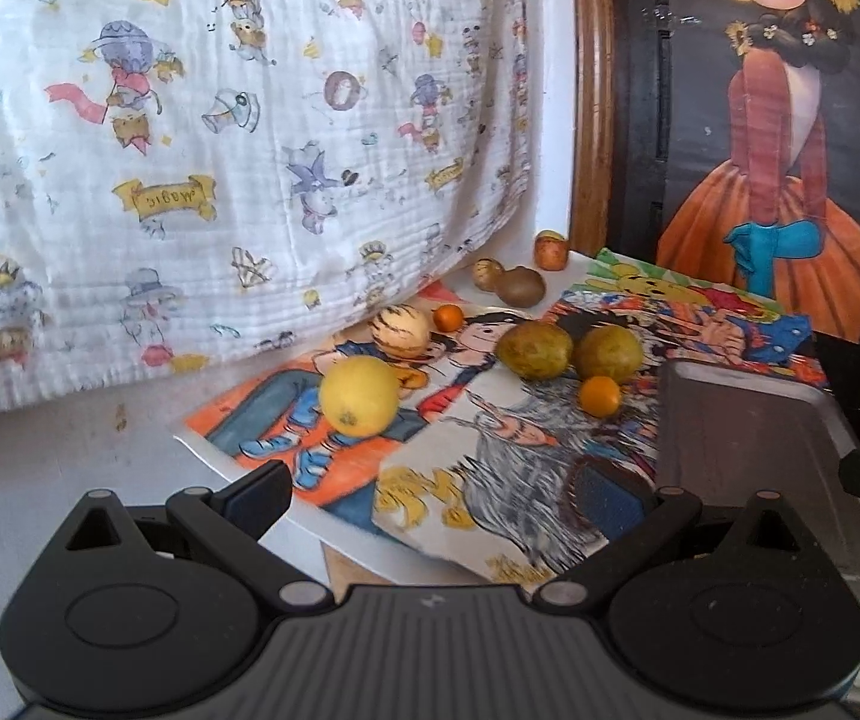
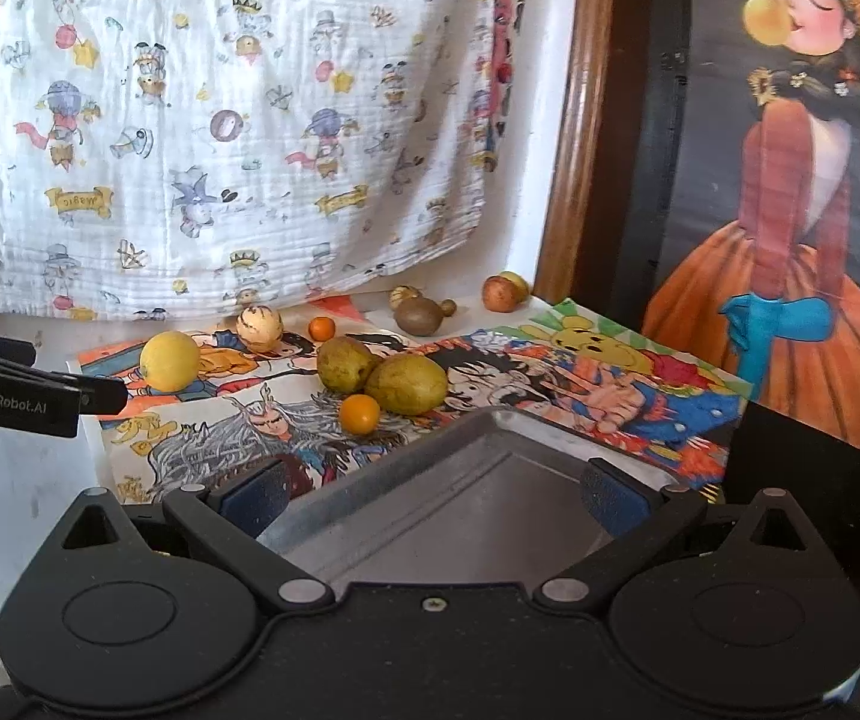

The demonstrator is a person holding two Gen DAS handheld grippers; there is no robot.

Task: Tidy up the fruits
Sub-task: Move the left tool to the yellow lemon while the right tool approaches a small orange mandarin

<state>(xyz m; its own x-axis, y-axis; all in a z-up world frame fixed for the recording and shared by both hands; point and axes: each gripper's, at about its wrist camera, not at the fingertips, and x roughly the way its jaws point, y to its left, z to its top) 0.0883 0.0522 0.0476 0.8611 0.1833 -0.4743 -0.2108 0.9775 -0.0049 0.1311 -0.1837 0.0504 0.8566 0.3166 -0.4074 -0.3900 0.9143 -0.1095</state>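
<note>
A metal tray (image 2: 478, 480) is seen bare between the right gripper (image 2: 430, 495) fingers, spread wide, nothing gripped. The left gripper (image 1: 442, 489) is likewise spread and unladen; a yellow lemon (image 1: 359, 396) and other fruits lie beyond on the surface.

My left hand-held gripper (image 1: 433, 495): matte black housing, ribbed grey centre panel, round silver pivot pins, blue pads (image 1: 610, 495). My right hand-held gripper (image 2: 433, 495): same build, one screw at 6 o'clock. "GenRobot.AI" in white marks the left unit's side.
</note>
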